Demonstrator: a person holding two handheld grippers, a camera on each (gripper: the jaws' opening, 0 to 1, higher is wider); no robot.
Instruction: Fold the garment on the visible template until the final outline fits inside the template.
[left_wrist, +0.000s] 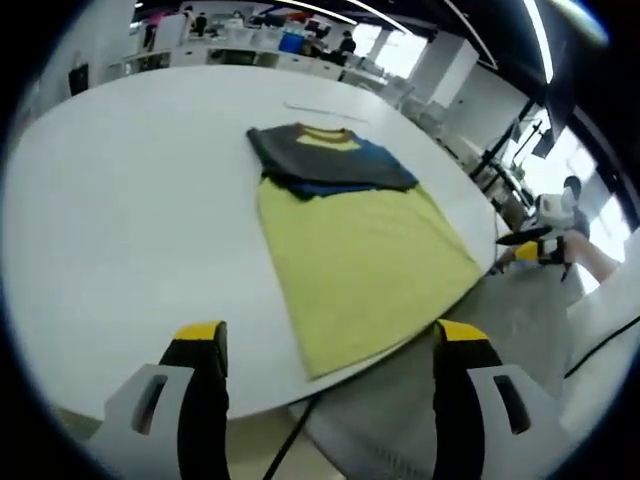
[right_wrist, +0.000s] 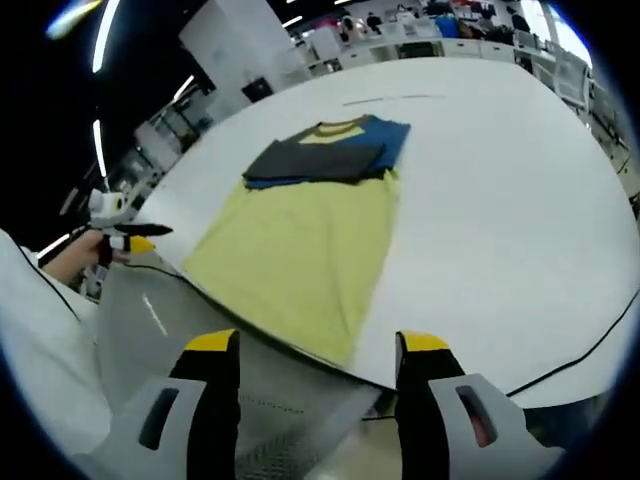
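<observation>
The shirt (left_wrist: 365, 260) is plain yellow below, with dark grey and blue sleeves folded across its top. The bench (left_wrist: 130, 220) is white. Both grippers have yellow-tipped black jaws.

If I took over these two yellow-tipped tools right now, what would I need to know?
Left tool: open, empty, held back from the white round table.
Right tool: open, empty, also off the table's near edge.
The yellow T-shirt with dark grey and blue sleeves lies flat near that edge.
Done: both sleeves folded in across the chest.
Left: fold the long yellow body up. I cannot make out a template.
</observation>
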